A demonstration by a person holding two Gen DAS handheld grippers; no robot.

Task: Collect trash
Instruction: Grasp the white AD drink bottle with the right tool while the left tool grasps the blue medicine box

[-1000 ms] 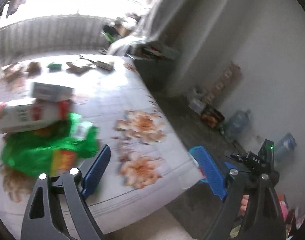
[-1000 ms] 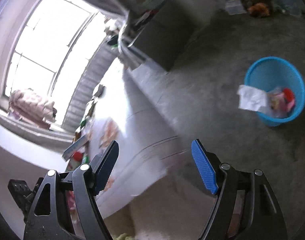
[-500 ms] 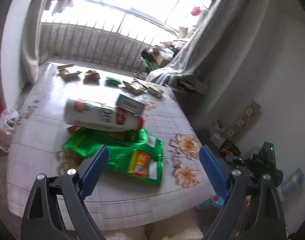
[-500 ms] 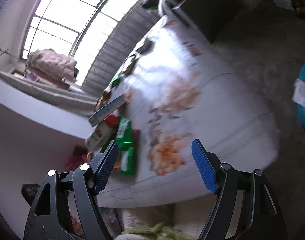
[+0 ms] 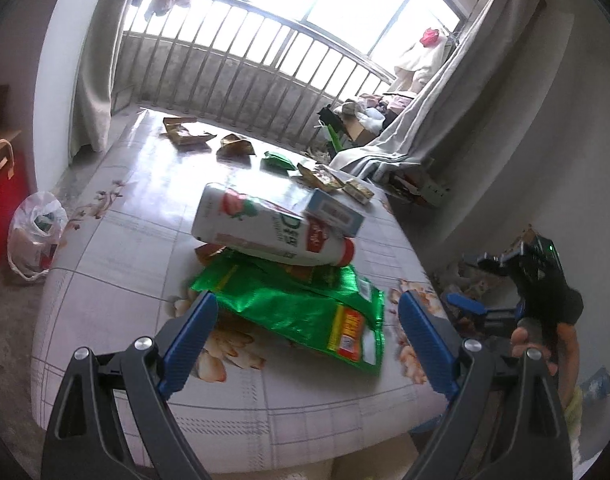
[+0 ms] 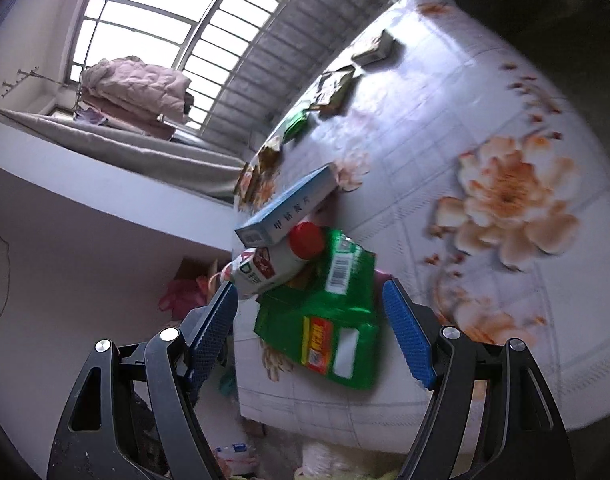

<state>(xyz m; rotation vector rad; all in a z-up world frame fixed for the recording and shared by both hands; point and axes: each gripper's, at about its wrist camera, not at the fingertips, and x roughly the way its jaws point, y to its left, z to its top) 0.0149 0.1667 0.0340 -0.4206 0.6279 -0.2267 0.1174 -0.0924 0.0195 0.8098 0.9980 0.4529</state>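
Observation:
A green foil snack bag lies near the front edge of the floral table. A white bottle with a red cap lies on top of it, and a blue-white carton rests against the bottle. My left gripper is open and empty, just above the bag's near end. My right gripper is open and empty, with the green bag between its fingers in view; the bottle and carton lie beyond. The right gripper also shows at the right of the left wrist view.
Several small wrappers and a small green packet lie along the table's far side by the window railing. A white plastic bag sits on the floor at left. Curtains hang at both sides.
Both cameras swung from the floor and blue bin toward the table. Both grippers have come closer to the green bag and bottle. Both stayed open.

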